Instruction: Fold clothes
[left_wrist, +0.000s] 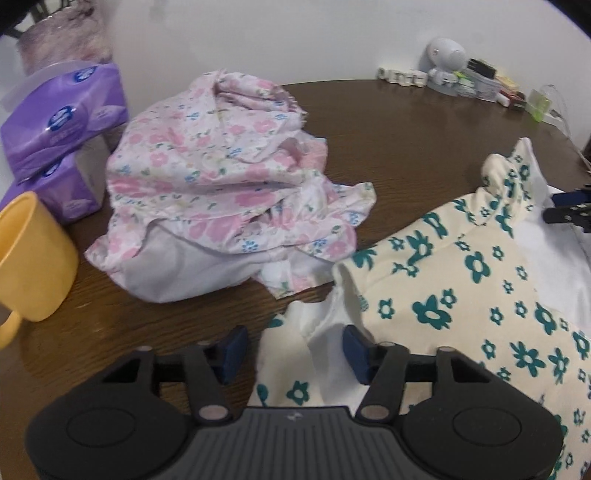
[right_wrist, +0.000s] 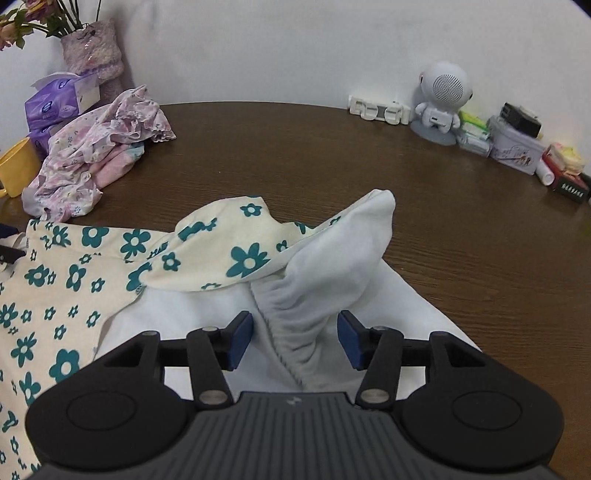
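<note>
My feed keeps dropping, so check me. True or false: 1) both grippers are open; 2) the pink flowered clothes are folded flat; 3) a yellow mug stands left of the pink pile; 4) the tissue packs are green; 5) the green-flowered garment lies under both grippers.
1) True: left gripper and right gripper stand open, pads clear of the cloth.
2) False: the pink clothes lie crumpled.
3) True: yellow mug.
4) False: the tissue packs are purple.
5) True: the green-flowered garment reaches beneath both.
</note>
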